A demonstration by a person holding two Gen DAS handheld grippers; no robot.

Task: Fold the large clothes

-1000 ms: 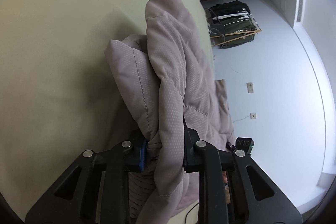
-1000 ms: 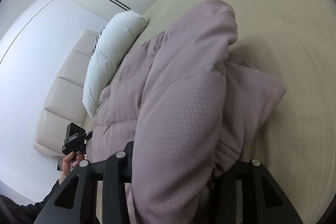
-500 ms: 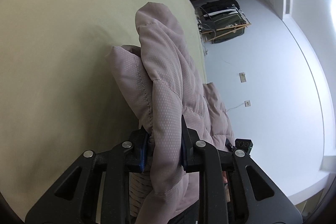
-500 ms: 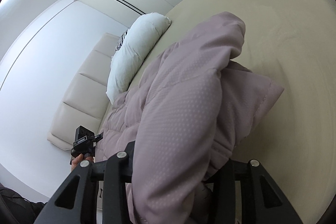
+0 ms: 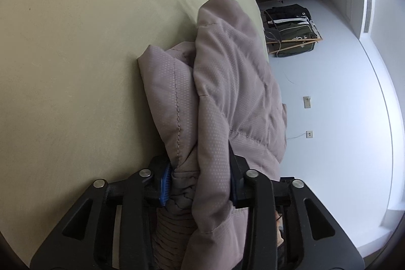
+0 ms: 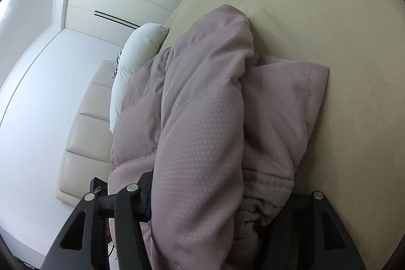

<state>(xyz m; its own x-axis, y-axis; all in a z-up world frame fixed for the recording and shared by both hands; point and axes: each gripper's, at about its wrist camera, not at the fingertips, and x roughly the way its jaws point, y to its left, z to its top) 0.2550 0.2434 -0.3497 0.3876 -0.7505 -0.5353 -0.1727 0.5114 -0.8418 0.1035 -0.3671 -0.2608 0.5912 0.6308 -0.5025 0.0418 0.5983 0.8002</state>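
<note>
Since the left gripper (image 5: 198,180) and right gripper (image 6: 215,196) each clamp a thick bunch of the jacket (image 6: 202,118), the slick padding could slip free mid-fold

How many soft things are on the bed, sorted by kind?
Puffy mauve jacket: 1
White pillow: 1
Total: 2
Left hand-held gripper and right hand-held gripper each grip the jacket above the bed.
</note>
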